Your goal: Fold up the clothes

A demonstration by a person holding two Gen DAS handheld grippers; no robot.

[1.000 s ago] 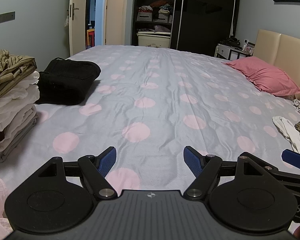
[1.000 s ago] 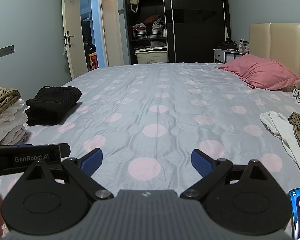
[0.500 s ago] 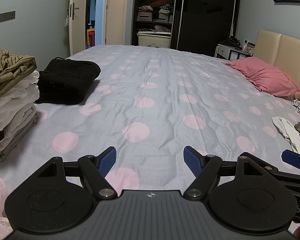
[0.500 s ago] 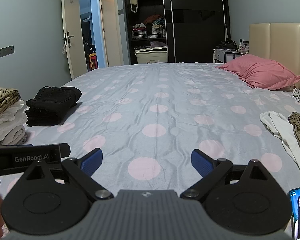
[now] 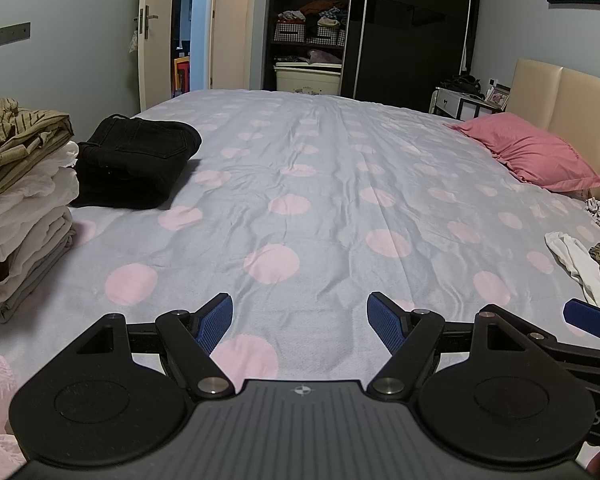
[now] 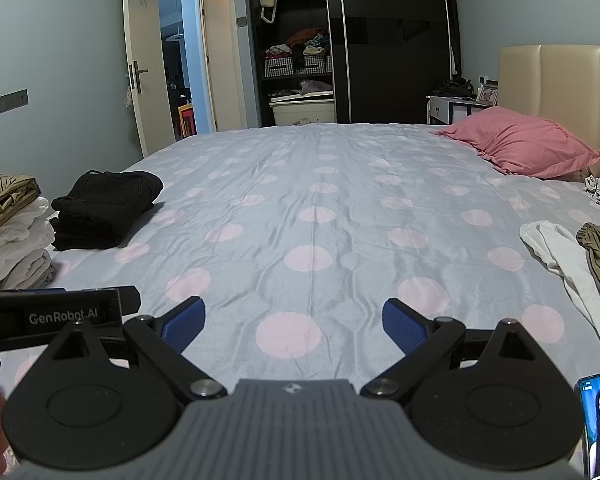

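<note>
Two checked baskets (image 6: 278, 66) holding clothes (image 6: 308, 38) sit on wardrobe shelf (image 6: 296, 76).

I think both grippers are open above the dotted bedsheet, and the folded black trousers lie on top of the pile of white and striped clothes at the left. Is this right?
Not quite. The folded black trousers lie on the grey bedsheet with pink dots, beside the pile of white and striped folded clothes, not on it; the right wrist view shows this. The left gripper and right gripper do have open, empty jaws.
</note>
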